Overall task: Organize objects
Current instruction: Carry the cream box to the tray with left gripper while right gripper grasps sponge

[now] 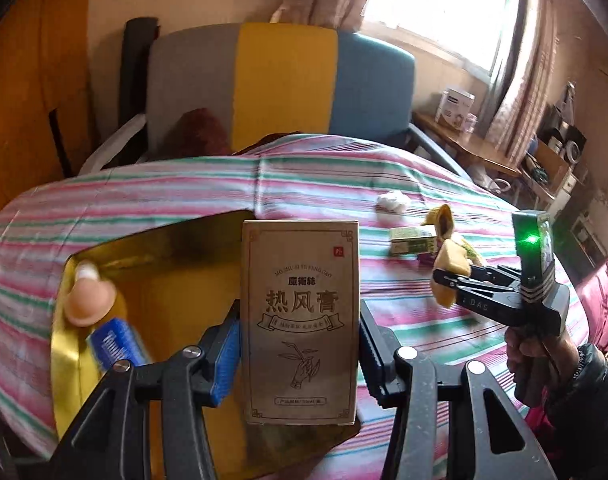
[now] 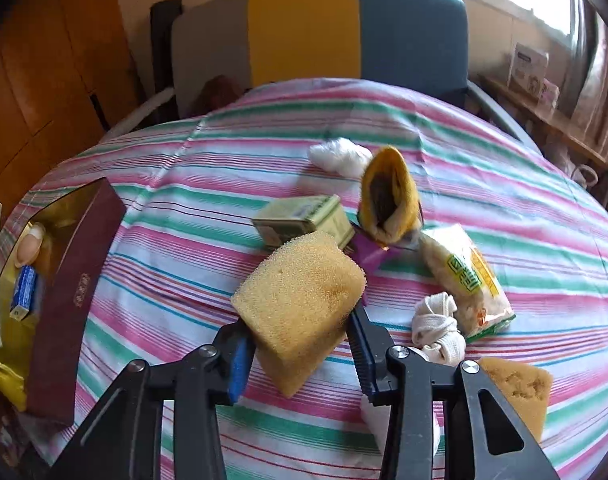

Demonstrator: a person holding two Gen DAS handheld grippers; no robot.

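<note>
Holding items mid-sort | our left gripper (image 1: 300,344) pinches the carton (image 1: 300,320), right gripper (image 2: 300,344) pinches the sponge (image 2: 300,304) | next, we judge: lower the carton into the gold box (image 1: 164,264) beneath its fingers

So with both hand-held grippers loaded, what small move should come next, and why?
Probably lower the left hand-held gripper and release the brown carton into the gold-lined box. The carton is clamped upright right above the box, where a blue packet already lies. The right hand-held gripper holds its yellow sponge farther off, over the striped cloth.
</note>
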